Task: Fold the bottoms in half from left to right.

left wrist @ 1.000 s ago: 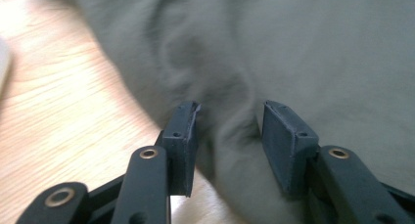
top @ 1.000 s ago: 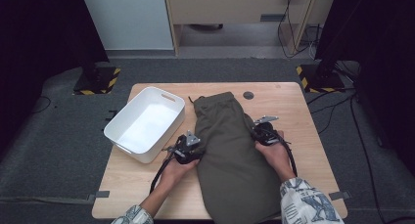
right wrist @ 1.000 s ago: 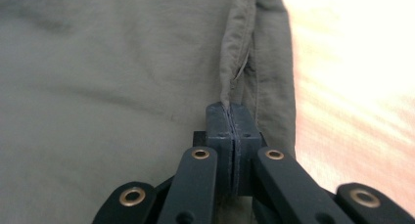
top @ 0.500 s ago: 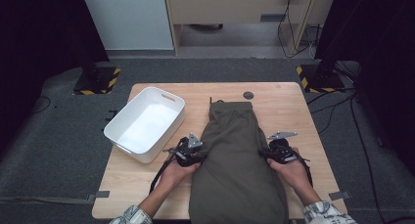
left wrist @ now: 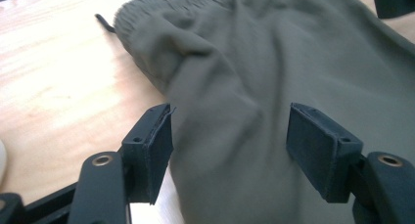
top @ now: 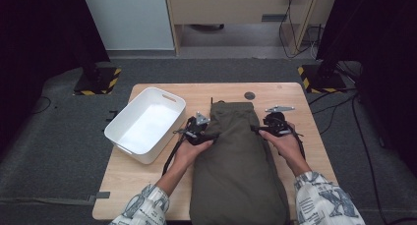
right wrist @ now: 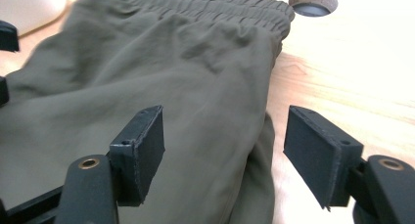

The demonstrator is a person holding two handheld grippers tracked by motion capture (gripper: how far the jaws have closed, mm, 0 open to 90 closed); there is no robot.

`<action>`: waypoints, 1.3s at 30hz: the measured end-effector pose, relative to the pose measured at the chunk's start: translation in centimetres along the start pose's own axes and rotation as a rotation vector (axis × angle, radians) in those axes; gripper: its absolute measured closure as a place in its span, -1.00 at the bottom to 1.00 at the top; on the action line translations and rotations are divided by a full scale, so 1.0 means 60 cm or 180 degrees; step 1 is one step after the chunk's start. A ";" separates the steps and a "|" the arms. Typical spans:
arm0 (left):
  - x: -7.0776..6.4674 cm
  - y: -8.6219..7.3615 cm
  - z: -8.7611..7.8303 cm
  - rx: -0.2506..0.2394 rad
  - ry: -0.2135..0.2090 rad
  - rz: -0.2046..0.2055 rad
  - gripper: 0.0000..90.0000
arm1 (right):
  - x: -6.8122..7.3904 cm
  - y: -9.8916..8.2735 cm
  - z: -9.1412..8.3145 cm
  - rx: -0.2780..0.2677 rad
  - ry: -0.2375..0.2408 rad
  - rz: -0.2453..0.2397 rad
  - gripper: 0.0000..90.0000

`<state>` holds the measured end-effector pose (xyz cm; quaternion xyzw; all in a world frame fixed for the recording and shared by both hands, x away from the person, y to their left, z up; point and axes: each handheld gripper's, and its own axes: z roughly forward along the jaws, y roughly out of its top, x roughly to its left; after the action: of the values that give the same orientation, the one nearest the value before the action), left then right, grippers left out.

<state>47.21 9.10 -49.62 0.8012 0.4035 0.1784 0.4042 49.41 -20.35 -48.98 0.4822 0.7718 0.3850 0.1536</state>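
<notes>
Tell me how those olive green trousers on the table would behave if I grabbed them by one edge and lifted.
The olive trousers would probably sag and hang limp: the cloth already lies in soft wrinkles. The gathered waistband looks thicker, so it may give a firmer hold. They hang off the table's near edge, so a light tug might drag the whole garment.

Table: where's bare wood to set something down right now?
Free: the right strip between the olive trousers and the table edge, the far edge around the round hole, and the near-left corner below the white bin. Crowded: the gap between bin and trousers, where the left tool sits.
</notes>
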 end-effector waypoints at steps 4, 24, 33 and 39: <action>0.003 0.018 0.017 -0.0070 -0.0009 -0.0059 -0.24 | -0.016 0.013 0.026 -0.0054 -0.0049 0.0122 -0.10; 0.049 0.016 0.107 0.0213 0.0133 -0.0205 -0.11 | -0.020 0.025 0.114 0.0293 -0.0297 0.0112 0.02; 0.055 0.008 0.112 0.0207 0.0092 -0.0254 -0.13 | -0.021 0.019 0.112 0.0269 -0.0283 0.0080 -0.05; 0.051 0.008 0.110 0.0219 0.0045 -0.0223 -0.01 | -0.017 0.017 0.109 0.0315 -0.0276 0.0023 -0.04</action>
<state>53.38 8.05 -53.37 0.7987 0.4401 0.1559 0.3796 54.53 -18.05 -52.63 0.5083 0.7807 0.3256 0.1614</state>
